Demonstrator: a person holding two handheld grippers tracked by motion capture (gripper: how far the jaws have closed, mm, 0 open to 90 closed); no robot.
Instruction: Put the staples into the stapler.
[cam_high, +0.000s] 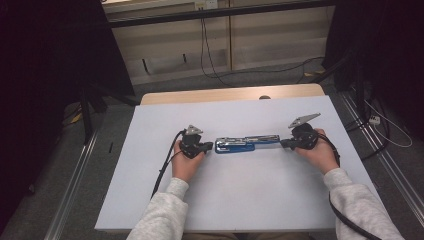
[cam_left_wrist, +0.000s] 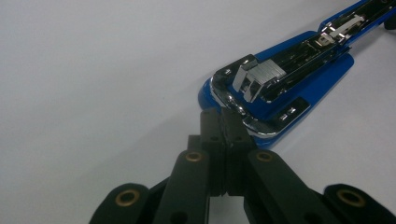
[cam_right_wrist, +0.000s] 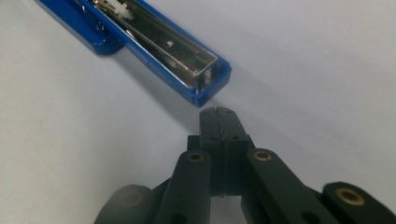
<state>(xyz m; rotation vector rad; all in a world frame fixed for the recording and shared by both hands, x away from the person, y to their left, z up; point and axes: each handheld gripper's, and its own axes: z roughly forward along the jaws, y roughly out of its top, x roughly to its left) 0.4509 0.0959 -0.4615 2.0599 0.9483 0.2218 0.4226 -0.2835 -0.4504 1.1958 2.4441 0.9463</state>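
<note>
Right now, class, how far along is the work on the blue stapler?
Done: the stapler lies swung open flat on the table, its metal staple channel exposed. In hand: nothing is gripped; the left gripper is shut, its tips at the stapler's wide end, and the right gripper is shut just short of the narrow end. Left: apparently closing the stapler again.

Glossy blue plastic stapler (cam_left_wrist: 299, 79) (shiny chrome inside), matt table (cam_high: 235, 190).
</note>
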